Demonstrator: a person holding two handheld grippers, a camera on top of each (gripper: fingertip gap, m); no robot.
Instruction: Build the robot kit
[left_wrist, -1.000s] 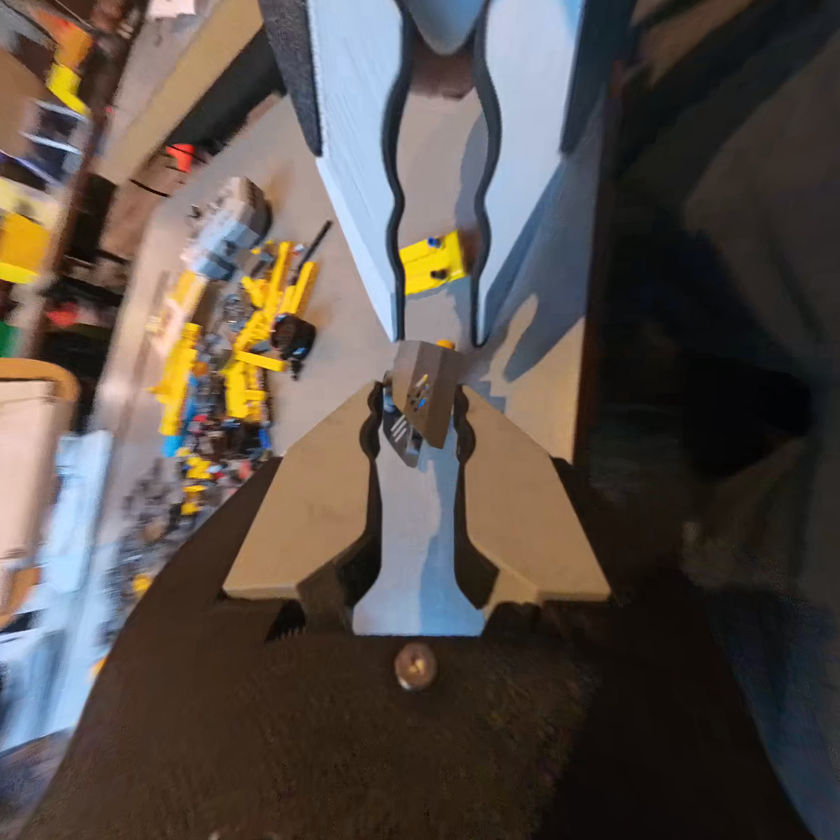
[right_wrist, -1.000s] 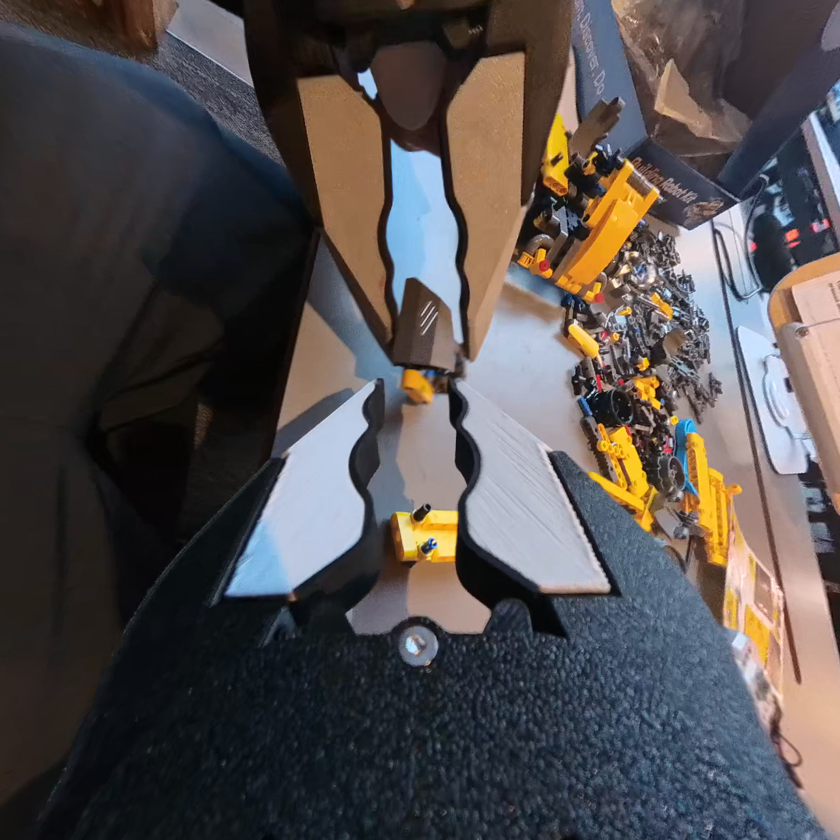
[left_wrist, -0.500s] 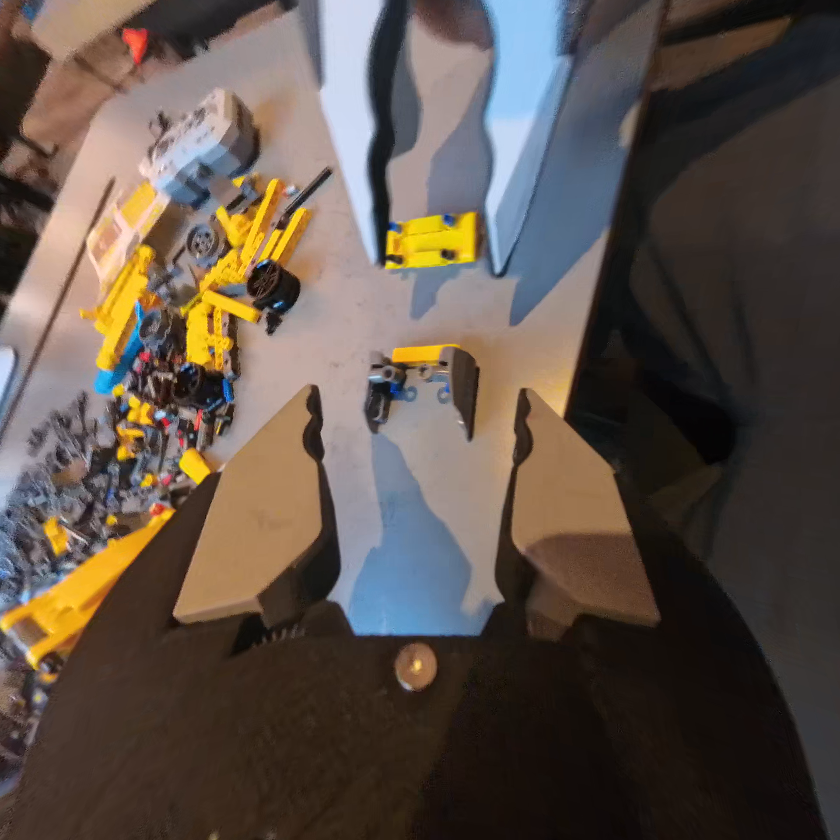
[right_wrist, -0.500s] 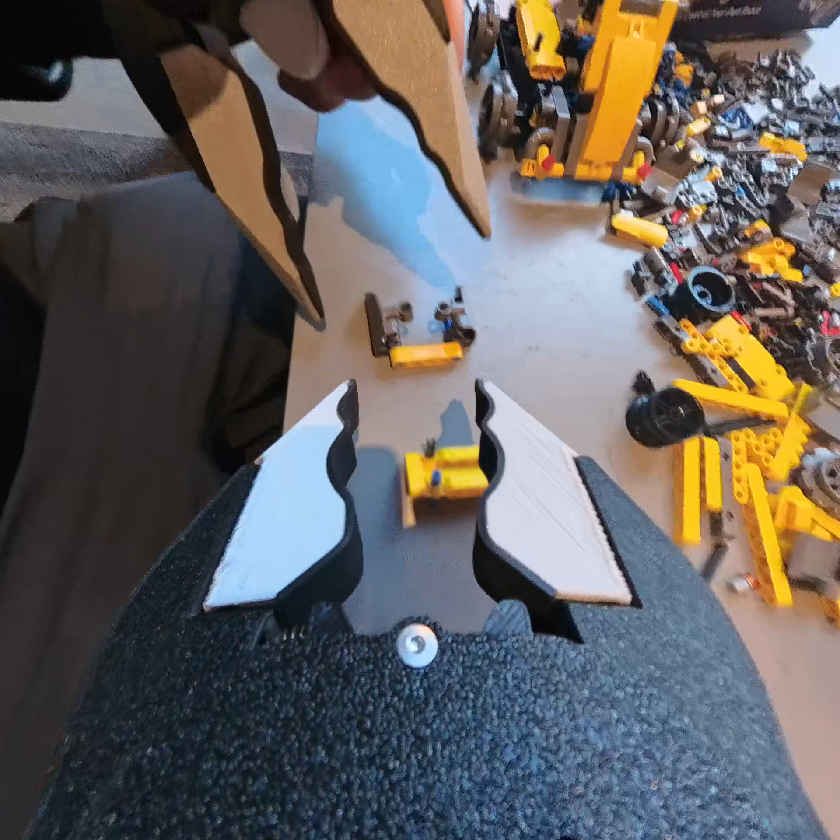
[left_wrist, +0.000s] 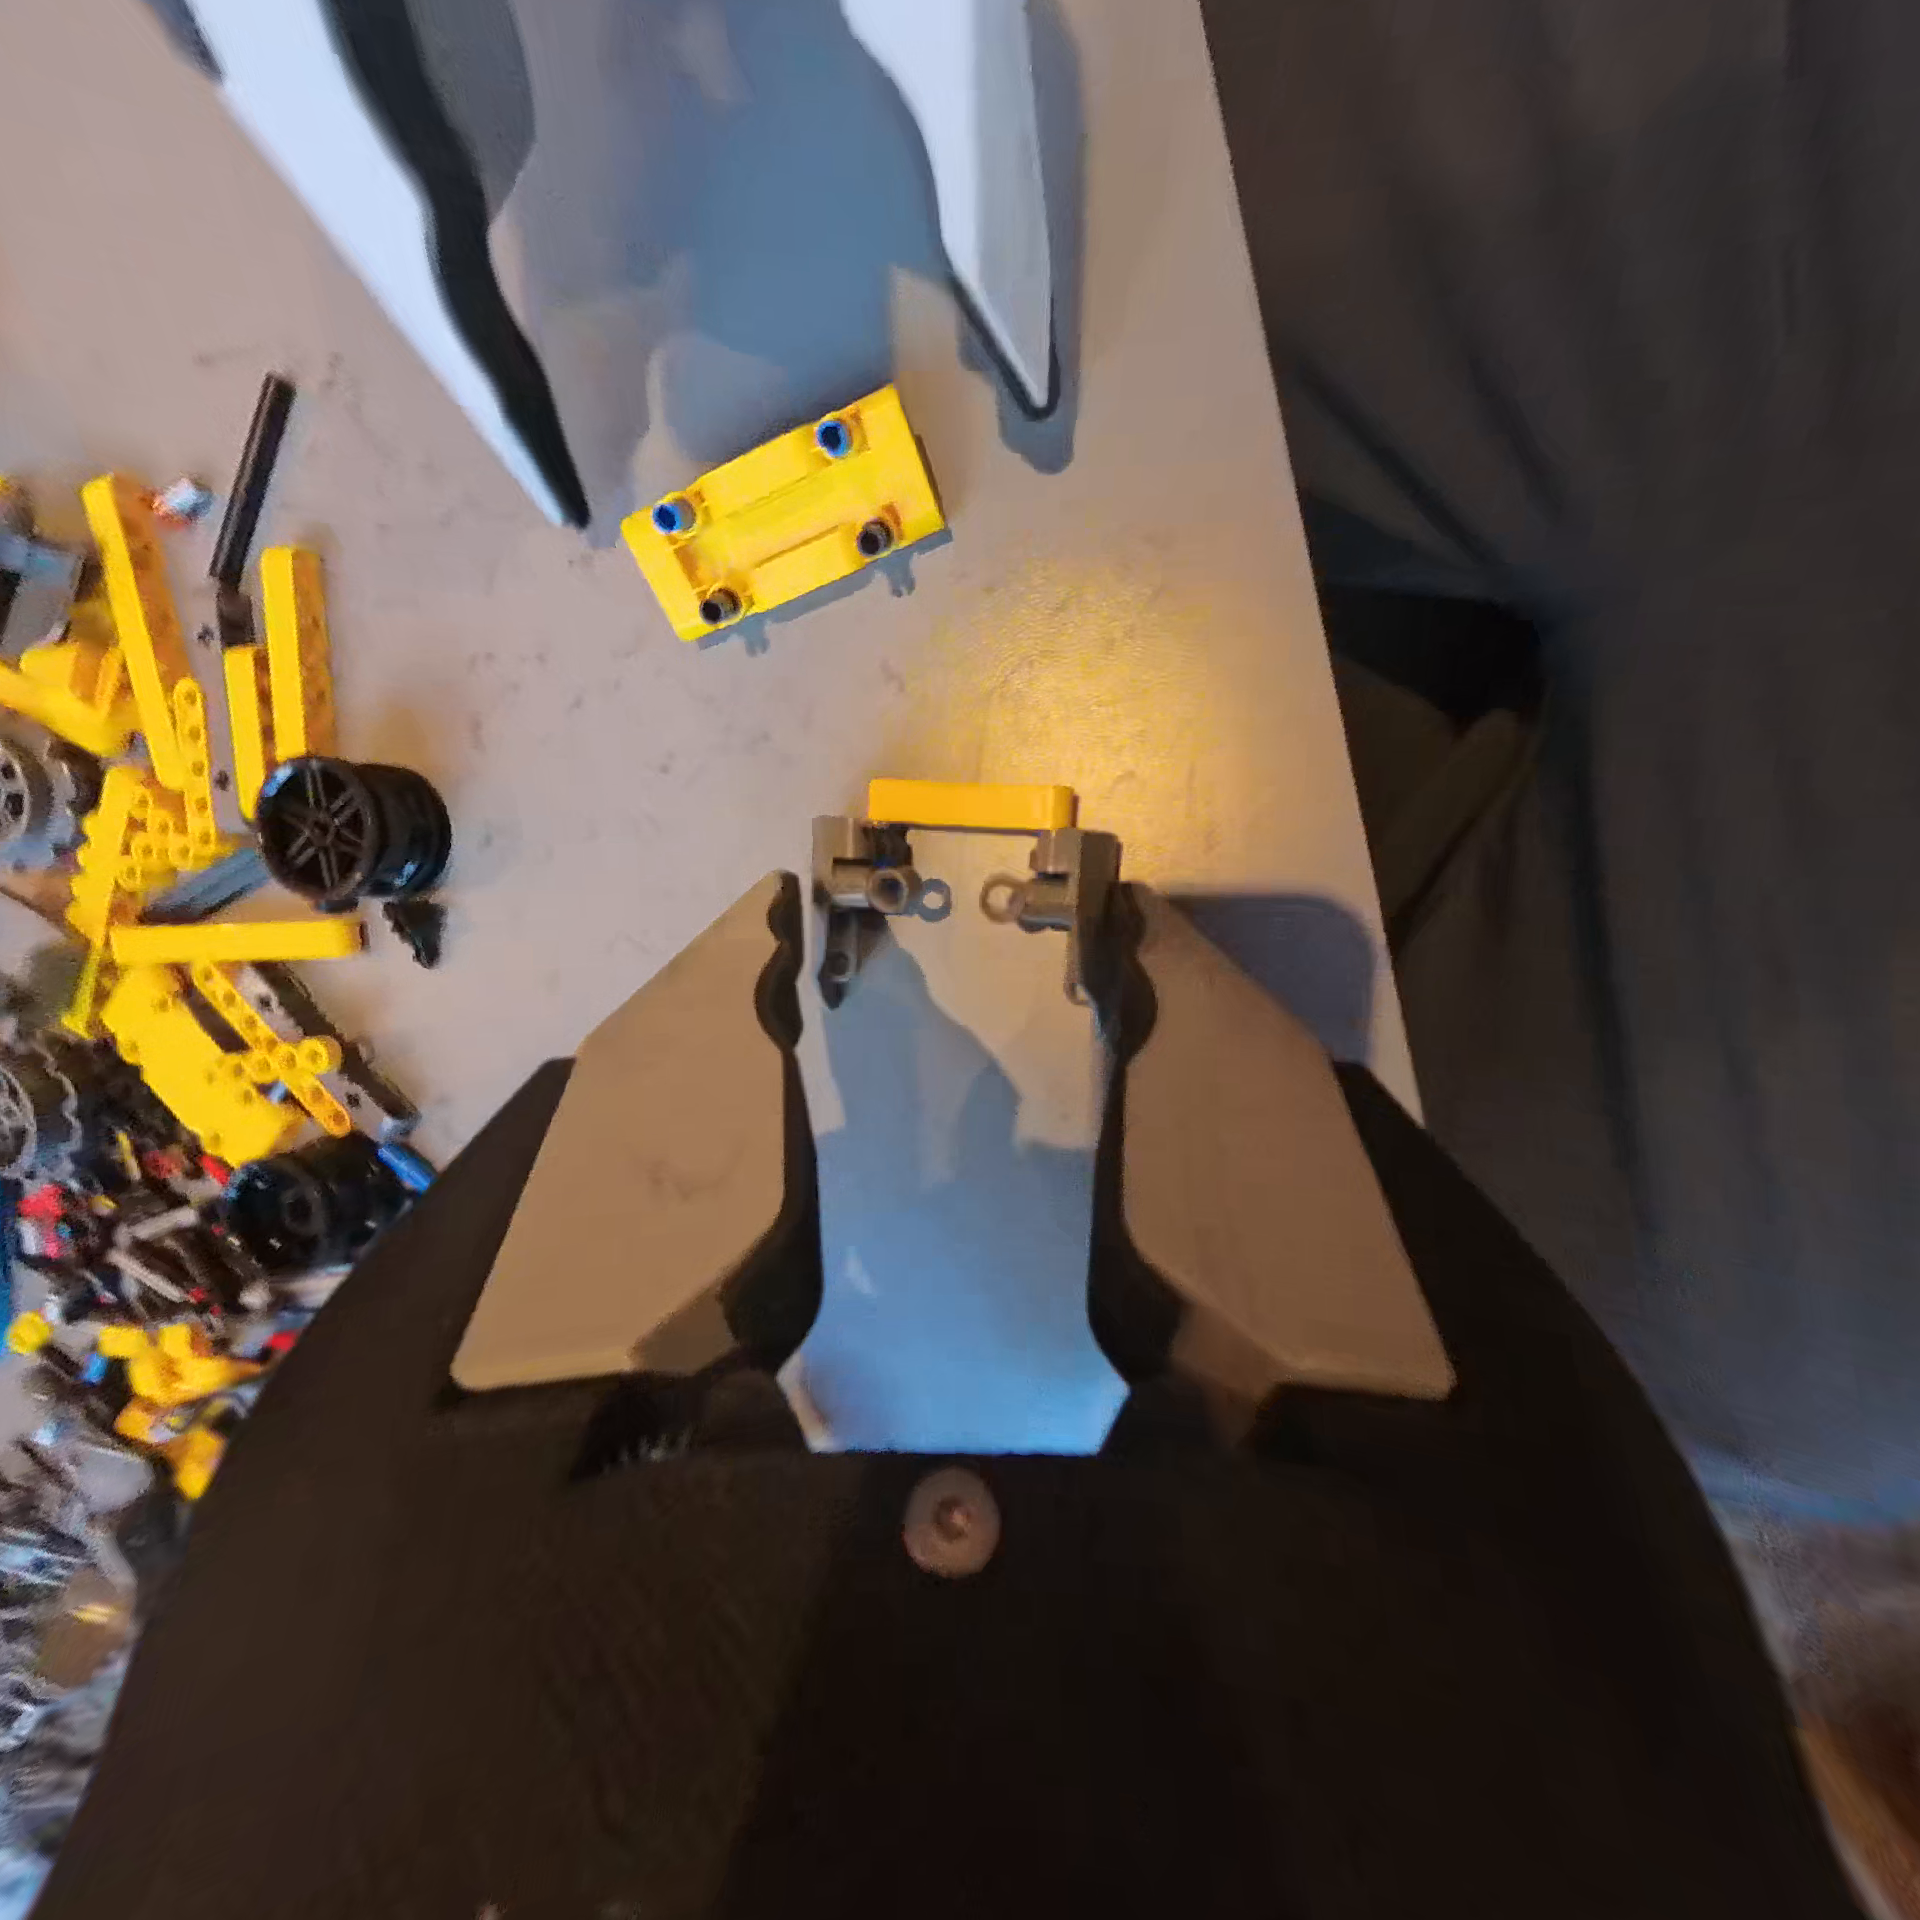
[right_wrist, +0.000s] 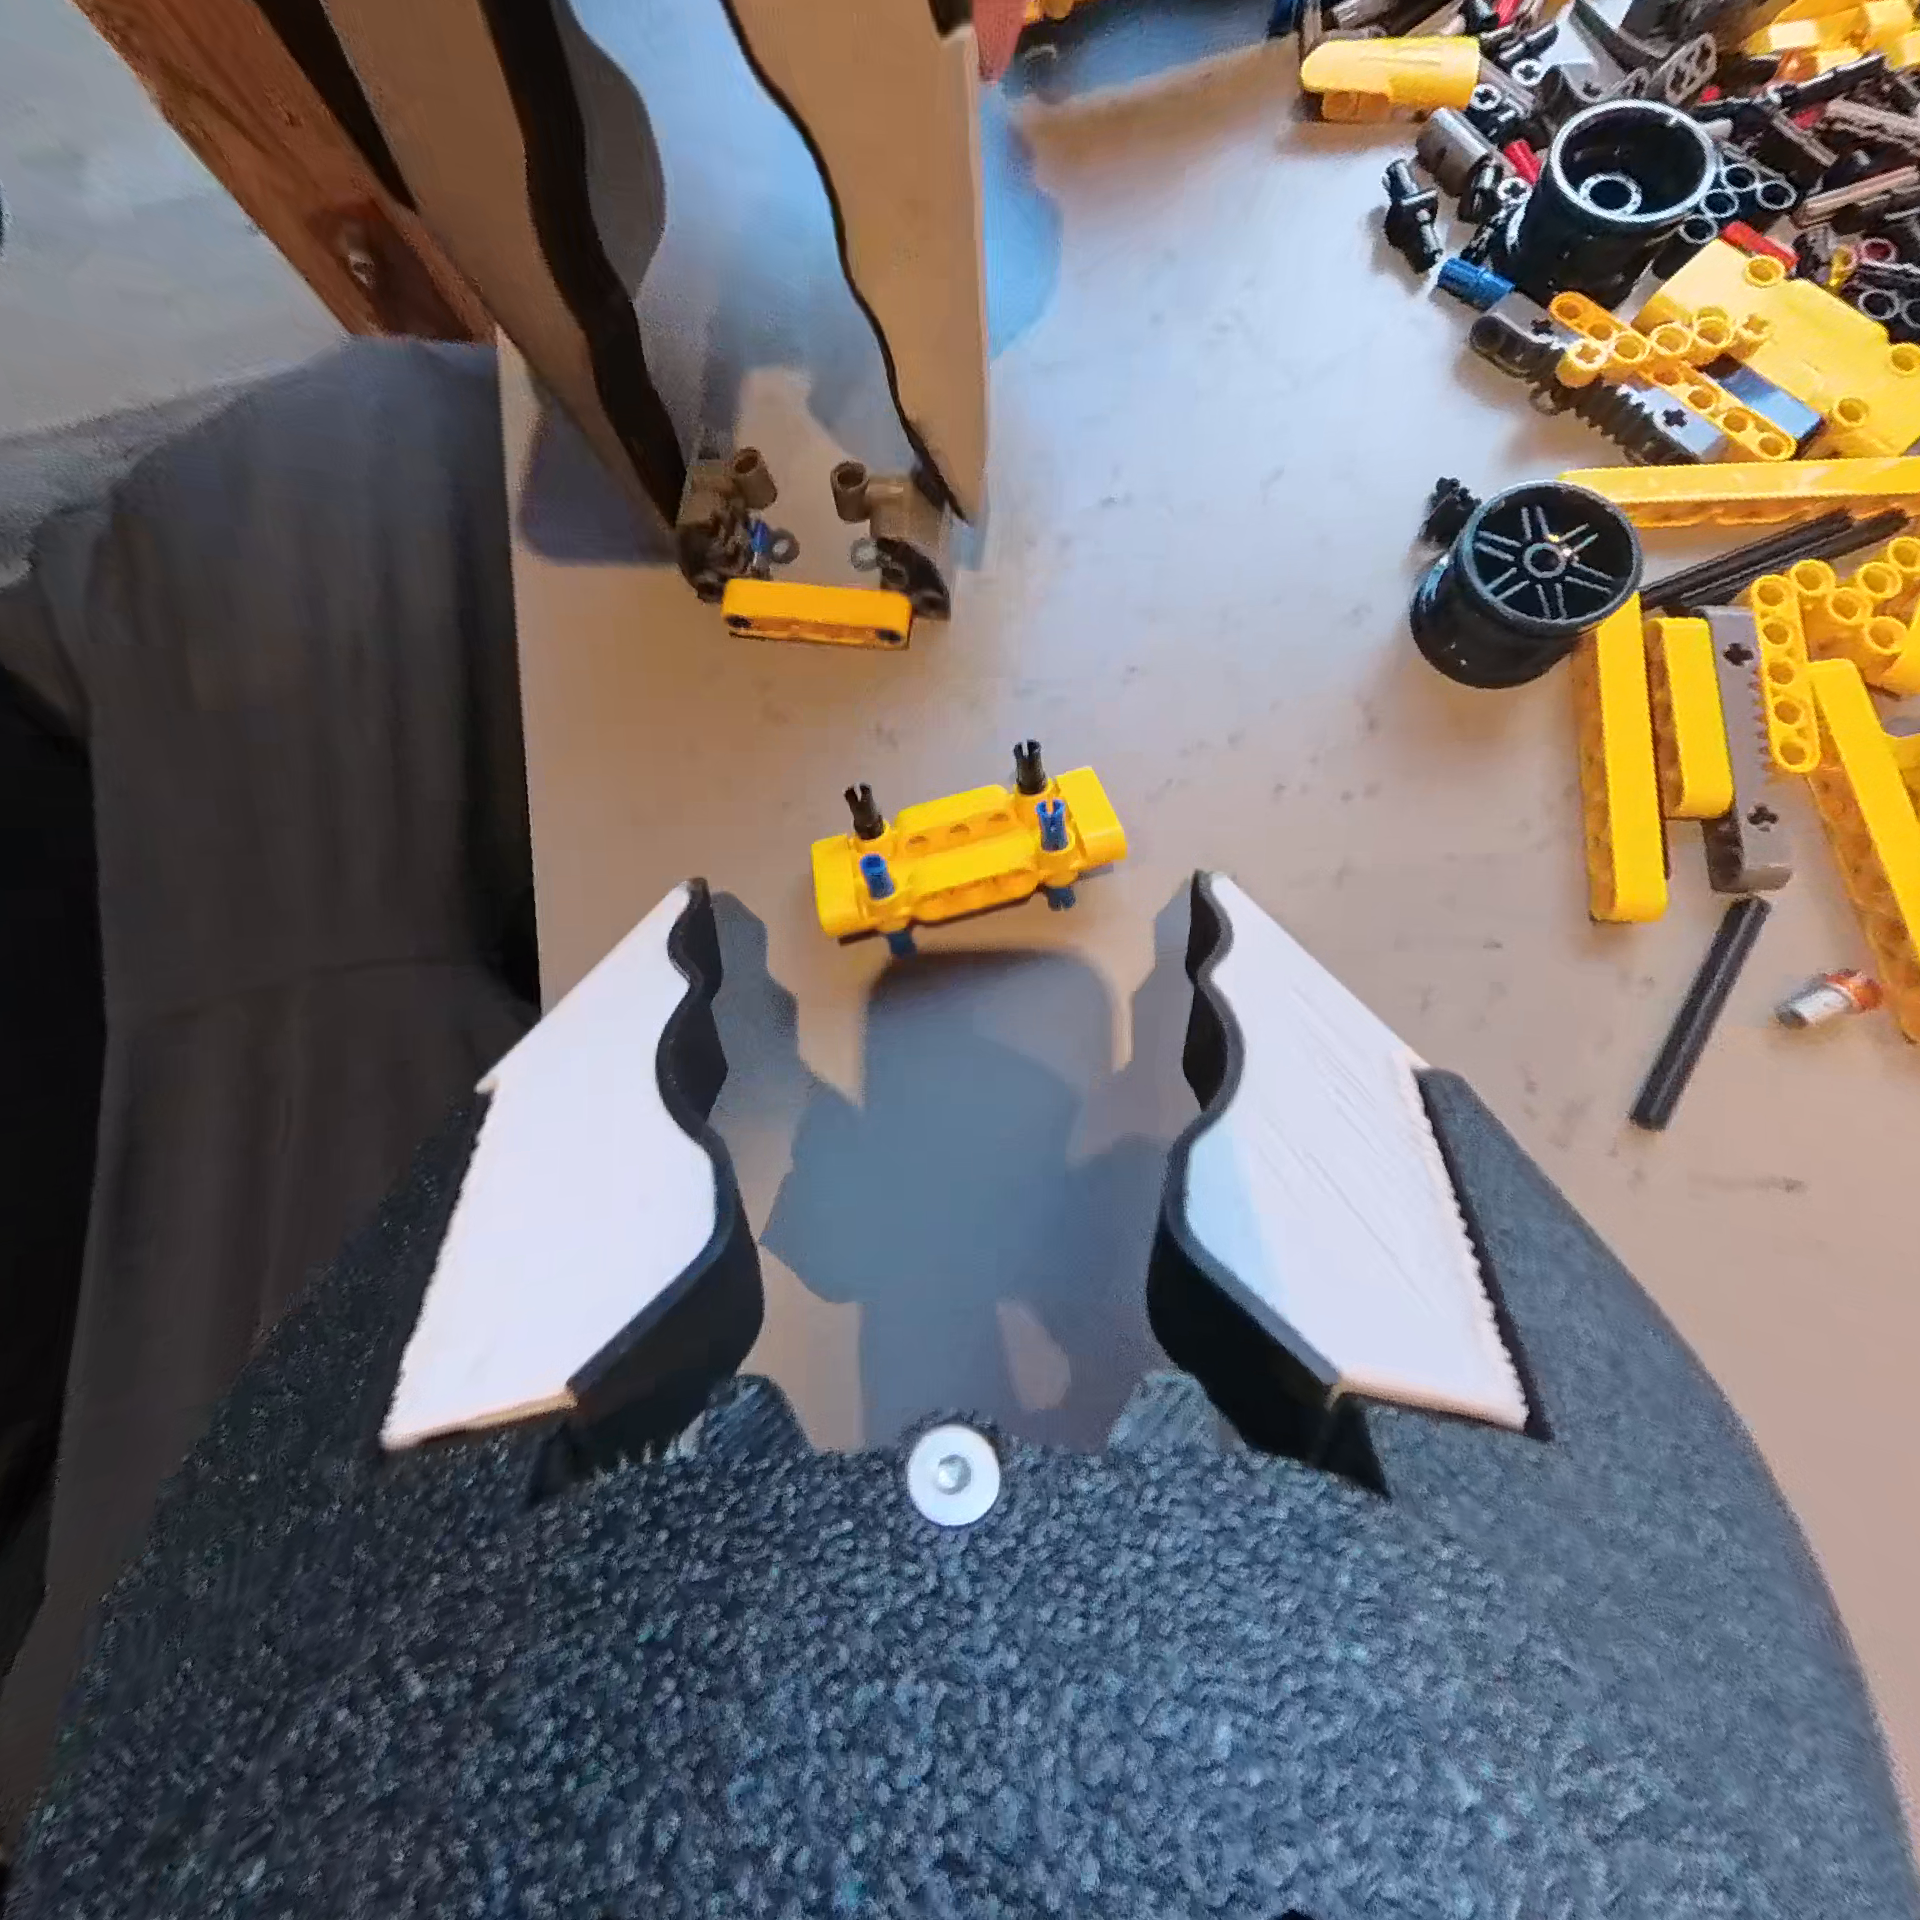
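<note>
On a grey tabletop (right_wrist: 1195, 727), the left gripper (left_wrist: 951, 914) stands with its jaws spread around a small grey-and-black brick assembly capped by a yellow beam (left_wrist: 966, 873), its fingertips just beside the piece's two ends and gripping nothing. The right gripper (right_wrist: 951, 904) is wide open and empty; a flat yellow brick panel studded with blue and black pins (right_wrist: 966, 868) lies just beyond its tips at 12 o'clock. A black spoked wheel (right_wrist: 1522, 582) and loose yellow beams (right_wrist: 1662, 769) sit at 2 o'clock.

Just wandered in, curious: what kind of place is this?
Probably a hobby or work desk: a plain grey tabletop with a heap of loose yellow and black plastic building-toy beams and a black spoked toy wheel.
</note>
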